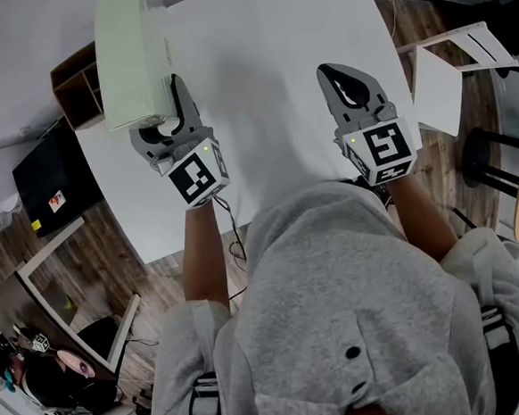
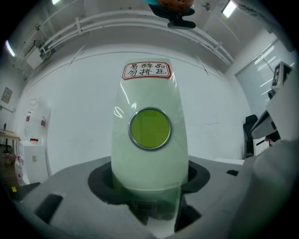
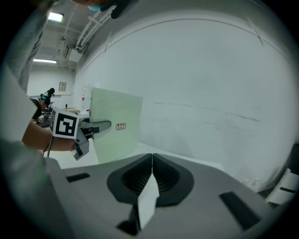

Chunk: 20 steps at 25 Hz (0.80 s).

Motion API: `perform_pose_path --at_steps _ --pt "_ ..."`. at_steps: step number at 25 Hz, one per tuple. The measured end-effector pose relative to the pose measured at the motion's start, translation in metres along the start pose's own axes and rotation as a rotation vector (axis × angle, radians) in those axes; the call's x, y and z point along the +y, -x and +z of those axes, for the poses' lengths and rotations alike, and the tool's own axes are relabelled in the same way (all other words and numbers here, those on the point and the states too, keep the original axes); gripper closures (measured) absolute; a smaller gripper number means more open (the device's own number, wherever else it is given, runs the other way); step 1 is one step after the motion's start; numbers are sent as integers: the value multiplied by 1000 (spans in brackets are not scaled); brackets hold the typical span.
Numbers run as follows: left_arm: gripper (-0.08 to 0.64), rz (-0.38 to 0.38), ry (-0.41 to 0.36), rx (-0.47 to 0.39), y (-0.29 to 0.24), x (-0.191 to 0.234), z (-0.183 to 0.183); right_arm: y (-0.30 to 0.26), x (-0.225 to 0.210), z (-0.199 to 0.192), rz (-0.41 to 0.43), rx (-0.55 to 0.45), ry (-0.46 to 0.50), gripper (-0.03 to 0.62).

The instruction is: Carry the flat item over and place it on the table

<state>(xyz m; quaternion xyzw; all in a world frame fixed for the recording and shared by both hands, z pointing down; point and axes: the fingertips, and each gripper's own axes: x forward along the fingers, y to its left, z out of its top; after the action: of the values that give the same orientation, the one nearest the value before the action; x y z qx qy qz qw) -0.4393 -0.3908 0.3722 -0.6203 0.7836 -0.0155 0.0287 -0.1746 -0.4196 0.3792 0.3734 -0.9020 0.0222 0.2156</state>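
The flat item (image 1: 127,56) is a pale green slab held on edge over the left part of the white table (image 1: 275,67). My left gripper (image 1: 169,106) is shut on its near edge. In the left gripper view the flat item (image 2: 149,140) stands edge-on between the jaws, showing a round green sticker and a red-bordered label. My right gripper (image 1: 346,81) hovers over the table's right part, jaws closed together with nothing in them. From the right gripper view, my right gripper (image 3: 152,161) sees the flat item (image 3: 117,123) and the left gripper (image 3: 100,125) at left.
A brown shelf unit (image 1: 75,82) and a black box (image 1: 56,178) stand left of the table. A white stand (image 1: 446,71) and a black stool (image 1: 488,153) are at the right. Another person (image 1: 49,375) sits at lower left on the wooden floor.
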Motion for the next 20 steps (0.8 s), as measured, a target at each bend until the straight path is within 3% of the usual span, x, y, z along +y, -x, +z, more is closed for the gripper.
perform_pose_path --at_steps 11,16,20 --pt "268 -30 -15 47 3 2 -7 2 10 1 8 3 6 566" --pt "262 -59 -55 80 5 -1 -13 4 14 2 -13 1 10 566" --pt "262 -32 -97 92 8 2 -12 8 9 5 -24 -15 4 566"
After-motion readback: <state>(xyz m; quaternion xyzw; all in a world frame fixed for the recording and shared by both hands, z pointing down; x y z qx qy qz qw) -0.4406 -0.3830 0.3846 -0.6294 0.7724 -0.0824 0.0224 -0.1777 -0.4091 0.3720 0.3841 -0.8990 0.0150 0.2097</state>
